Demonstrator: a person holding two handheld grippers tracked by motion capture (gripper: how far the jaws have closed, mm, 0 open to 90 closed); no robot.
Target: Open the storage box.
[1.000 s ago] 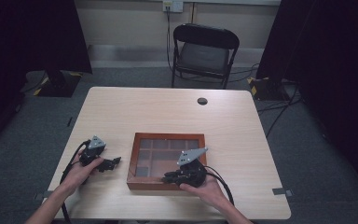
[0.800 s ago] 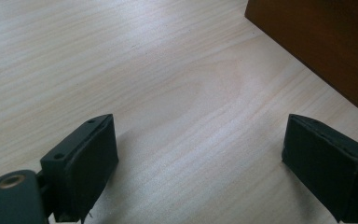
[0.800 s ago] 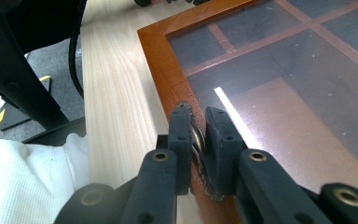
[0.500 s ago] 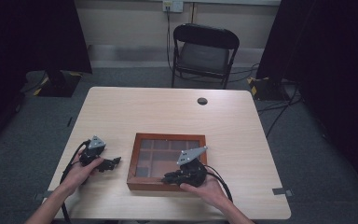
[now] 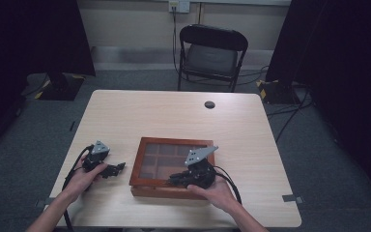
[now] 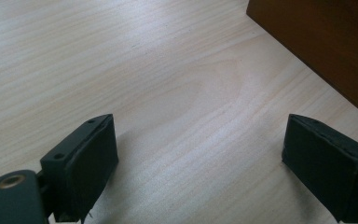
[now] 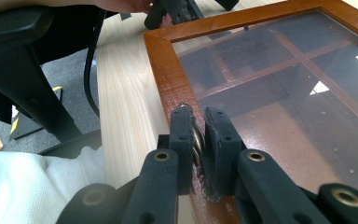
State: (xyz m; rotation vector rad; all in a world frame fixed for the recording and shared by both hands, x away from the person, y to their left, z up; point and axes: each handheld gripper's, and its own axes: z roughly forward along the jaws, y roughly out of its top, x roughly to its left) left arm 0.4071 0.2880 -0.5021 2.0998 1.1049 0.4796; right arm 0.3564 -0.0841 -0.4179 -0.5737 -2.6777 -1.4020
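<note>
At lower centre, I am clamping the right gripper (image 7: 199, 135) on the box lid's metal catch (image 7: 196, 140) to lift it; left gripper (image 6: 200, 154), jaws apart, is resting on the worktop (image 5: 251, 125).

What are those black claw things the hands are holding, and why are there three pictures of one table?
They are grippers: tools a person squeezes so two black jaws pinch things. One picture looks down from above the table. It shows the left gripper resting on the wood, and the right gripper at the near edge of a brown wooden box with a glass lid. The other two pictures come from small cameras riding on each gripper. The left gripper's camera shows its jaws wide apart over bare wood, holding nothing. The right gripper's camera shows its jaws squeezed on something small and shiny, maybe a metal latch, at the lid's frame. Behind the table stands a black chair.
</note>
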